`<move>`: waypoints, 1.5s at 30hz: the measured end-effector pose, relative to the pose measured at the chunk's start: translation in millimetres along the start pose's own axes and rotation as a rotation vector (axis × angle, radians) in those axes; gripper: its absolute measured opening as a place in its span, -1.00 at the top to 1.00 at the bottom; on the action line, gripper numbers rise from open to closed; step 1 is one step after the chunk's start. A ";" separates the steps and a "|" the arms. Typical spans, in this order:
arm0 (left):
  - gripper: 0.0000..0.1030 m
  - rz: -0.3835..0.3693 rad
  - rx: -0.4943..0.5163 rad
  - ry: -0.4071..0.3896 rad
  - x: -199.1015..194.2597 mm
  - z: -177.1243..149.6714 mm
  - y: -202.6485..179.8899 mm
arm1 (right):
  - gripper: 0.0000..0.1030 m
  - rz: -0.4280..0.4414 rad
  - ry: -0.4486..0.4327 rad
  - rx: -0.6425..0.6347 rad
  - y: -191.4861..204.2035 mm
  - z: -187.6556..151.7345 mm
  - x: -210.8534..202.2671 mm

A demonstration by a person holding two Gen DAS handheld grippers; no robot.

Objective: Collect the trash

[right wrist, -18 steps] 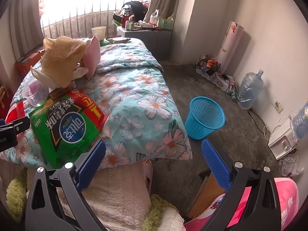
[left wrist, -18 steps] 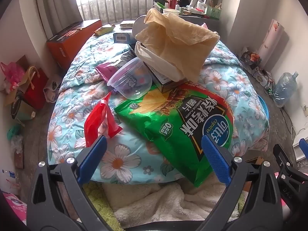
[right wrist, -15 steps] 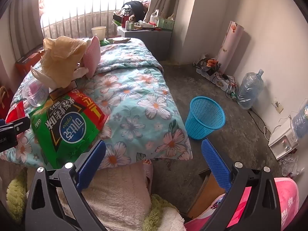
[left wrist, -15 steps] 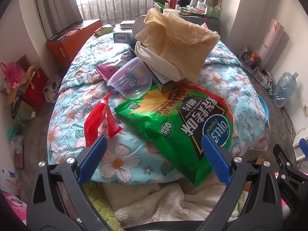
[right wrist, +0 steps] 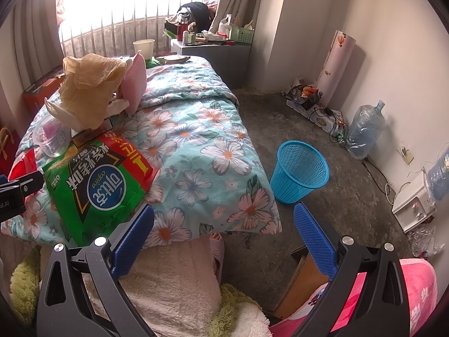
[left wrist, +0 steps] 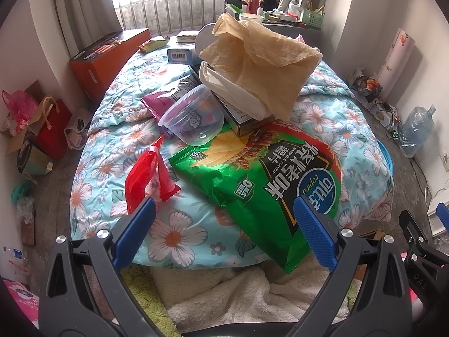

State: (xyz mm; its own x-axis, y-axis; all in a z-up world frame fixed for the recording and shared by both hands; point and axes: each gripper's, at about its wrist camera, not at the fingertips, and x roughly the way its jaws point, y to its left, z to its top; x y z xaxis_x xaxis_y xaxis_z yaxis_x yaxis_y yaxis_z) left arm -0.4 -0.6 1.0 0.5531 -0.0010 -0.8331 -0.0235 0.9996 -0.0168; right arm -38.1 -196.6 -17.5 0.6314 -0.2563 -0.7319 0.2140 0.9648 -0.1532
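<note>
Both tools are empty with jaws fully spread. I hold the left tool (left wrist: 221,224) over the foot of the bed, its blue pads framing the near edge of the quilt; I hold the right tool (right wrist: 223,231) beside it, angled toward the floor.

Items, largest first:

1. Bed (left wrist: 174,236). It carries all the trash I can identify. No item has left it, as far as I can see.
2. Green chip bag (left wrist: 261,185). It lies flat at the near end, one corner hanging over the edge of the quilt, and sits nearest to the left tool.
3. Blue basket (right wrist: 301,171). It stands upright on the floor just beside the foot of the bed. What I can see of its inside looks empty; the bottom is not fully visible.
4. Tan paper bag (left wrist: 261,56). It is crumpled on top of a white tray and a small box behind the chip bag.
5. Clear plastic tub (left wrist: 193,118). It lies tilted against that box, partly on the chip bag.
6. Purple packet (left wrist: 165,98). It lies flat behind the tub.
7. Red wrapper (left wrist: 146,179). It lies on the quilt left of the chip bag, close to the left tool's pad.

Status: I judge collection as not yet begun. Every piece remains to be gripped and carried to the basket. The chip bag is the likely first pick.
</note>
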 end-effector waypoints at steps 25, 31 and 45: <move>-0.83 0.000 0.000 -0.005 -0.9 -0.5 -0.8 | -0.88 0.010 0.001 0.011 1.9 3.0 -0.4; -0.83 -0.004 -0.005 -0.008 -1.6 4.1 7.7 | -0.88 0.024 0.004 0.020 2.5 2.7 0.9; -0.83 0.074 -0.292 -0.328 -26.3 29.3 160.9 | -0.88 0.247 -0.042 0.103 3.9 11.6 13.1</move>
State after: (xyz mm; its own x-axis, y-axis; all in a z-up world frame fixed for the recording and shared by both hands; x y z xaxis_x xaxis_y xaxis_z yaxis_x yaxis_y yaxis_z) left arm 5.6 161.1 36.5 0.7747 0.1266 -0.6195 -0.2810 0.9466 -0.1580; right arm -20.3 -196.9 -19.9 0.7040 -0.0185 -0.7100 0.1231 0.9877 0.0964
